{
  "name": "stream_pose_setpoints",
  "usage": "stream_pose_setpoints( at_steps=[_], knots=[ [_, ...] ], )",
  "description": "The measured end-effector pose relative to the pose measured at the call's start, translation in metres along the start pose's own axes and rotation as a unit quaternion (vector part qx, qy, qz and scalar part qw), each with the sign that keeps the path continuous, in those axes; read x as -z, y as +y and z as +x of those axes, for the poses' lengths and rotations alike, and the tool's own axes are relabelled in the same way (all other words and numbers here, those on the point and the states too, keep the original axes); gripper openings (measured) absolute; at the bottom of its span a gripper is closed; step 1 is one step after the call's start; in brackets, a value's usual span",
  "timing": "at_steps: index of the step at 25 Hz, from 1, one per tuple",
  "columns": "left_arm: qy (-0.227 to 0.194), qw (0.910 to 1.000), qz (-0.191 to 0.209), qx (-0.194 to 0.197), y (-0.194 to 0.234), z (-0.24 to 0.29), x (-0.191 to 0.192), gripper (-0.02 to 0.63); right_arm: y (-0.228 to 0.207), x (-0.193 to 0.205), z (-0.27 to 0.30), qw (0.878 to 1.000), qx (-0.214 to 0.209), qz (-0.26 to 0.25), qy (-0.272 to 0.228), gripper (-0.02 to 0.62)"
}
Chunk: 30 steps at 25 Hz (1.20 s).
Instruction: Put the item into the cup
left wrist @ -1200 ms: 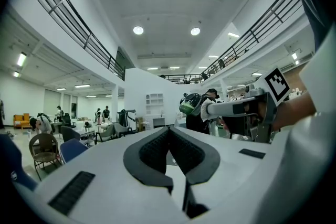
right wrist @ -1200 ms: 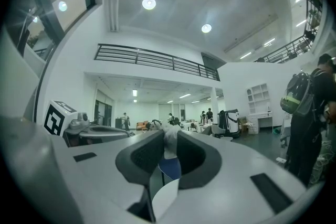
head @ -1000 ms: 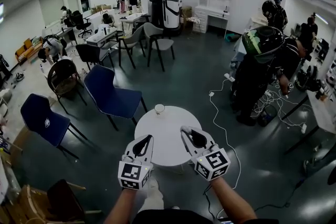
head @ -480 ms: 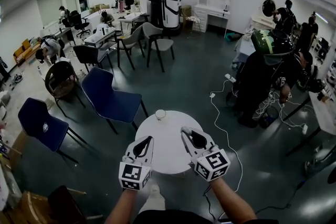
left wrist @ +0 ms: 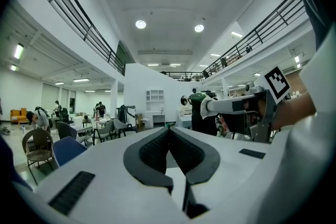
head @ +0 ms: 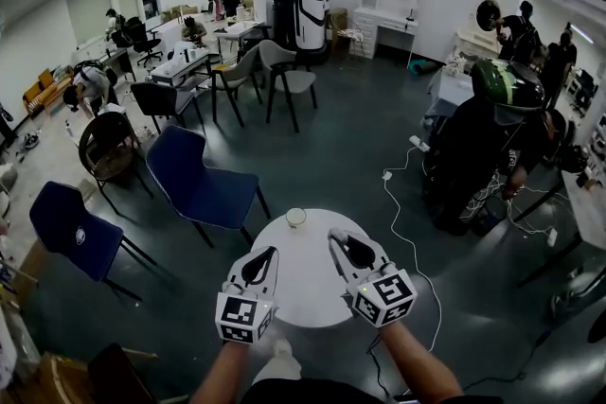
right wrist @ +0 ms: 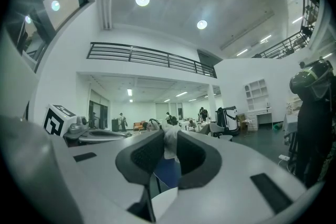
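A small white cup [head: 296, 218] stands at the far edge of the round white table [head: 303, 277]. My right gripper [head: 335, 237] hovers over the table's right half, a short way nearer than the cup. In the right gripper view my right gripper [right wrist: 169, 138] is shut on a small white crumpled item [right wrist: 171, 147] that sticks up between the pads. My left gripper [head: 269, 254] hangs over the table's left half. In the left gripper view my left gripper [left wrist: 169, 131] has its jaws together with nothing between them.
Two blue chairs [head: 201, 175] [head: 71, 224] stand to the left of and beyond the table. A white cable [head: 405, 222] trails on the floor to the right. A person in dark clothes [head: 488, 147] stands at the right; more chairs and desks are farther back.
The table and cup sit lower in the head view than before. Both grippers keep their places over the table. The person at the right has shifted further right.
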<state>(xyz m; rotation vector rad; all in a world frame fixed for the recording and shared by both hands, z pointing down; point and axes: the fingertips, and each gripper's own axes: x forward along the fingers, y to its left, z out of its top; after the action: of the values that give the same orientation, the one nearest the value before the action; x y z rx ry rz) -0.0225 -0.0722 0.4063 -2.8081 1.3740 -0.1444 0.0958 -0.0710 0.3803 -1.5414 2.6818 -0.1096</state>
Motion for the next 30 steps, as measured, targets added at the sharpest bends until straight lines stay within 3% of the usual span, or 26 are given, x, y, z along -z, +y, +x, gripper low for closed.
stream_pose_setpoints(
  at_steps=[15,30],
  knots=[
    [0.008,0.9998,-0.004,0.017,0.094,0.055,-0.014,0.014,-0.014,-0.01,0.103,1.0,0.017,0.008,0.014,0.077],
    [0.008,0.9987,0.001,0.051,0.147,0.101,-0.005,0.014,-0.028,-0.011,0.164,0.998,0.052,0.003,0.022,0.077]
  ],
)
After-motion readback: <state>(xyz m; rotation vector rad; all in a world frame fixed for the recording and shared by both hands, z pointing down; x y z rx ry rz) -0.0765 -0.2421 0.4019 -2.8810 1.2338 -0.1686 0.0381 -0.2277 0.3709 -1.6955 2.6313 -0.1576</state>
